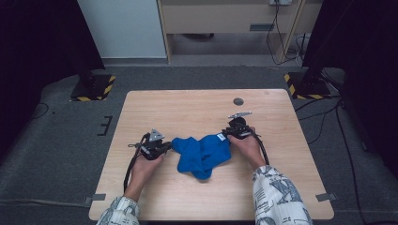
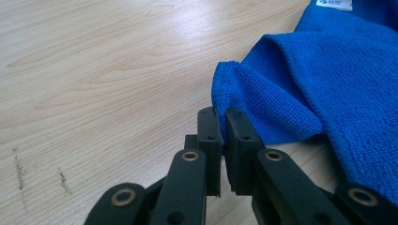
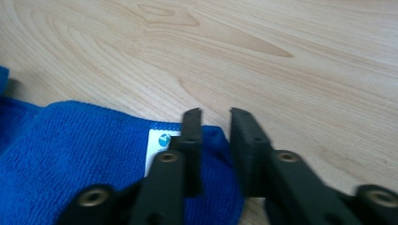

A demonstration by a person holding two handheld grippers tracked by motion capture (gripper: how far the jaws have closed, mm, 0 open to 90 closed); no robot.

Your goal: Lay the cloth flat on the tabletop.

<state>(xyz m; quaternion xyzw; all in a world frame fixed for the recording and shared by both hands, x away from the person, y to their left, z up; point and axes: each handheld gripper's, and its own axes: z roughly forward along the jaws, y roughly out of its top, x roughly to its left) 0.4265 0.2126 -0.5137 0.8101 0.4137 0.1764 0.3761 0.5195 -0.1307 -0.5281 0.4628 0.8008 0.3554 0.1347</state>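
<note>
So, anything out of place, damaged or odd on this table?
Nothing damaged or spilled. The blue cloth lies bunched and rumpled rather than flat, one corner pinched in the left gripper, its white label by the right gripper. Faint dark scuffs mark the wooden table.

A blue microfibre cloth (image 1: 202,153) lies crumpled on the bench (image 1: 197,108), a little nearer the person's edge than the middle, bunched into loose folds with one lobe drooping toward the person. Its pile is short and fuzzy, and a small white label (image 3: 157,145) sits at its right-hand corner. Its left corner stands raised off the wood.
</note>
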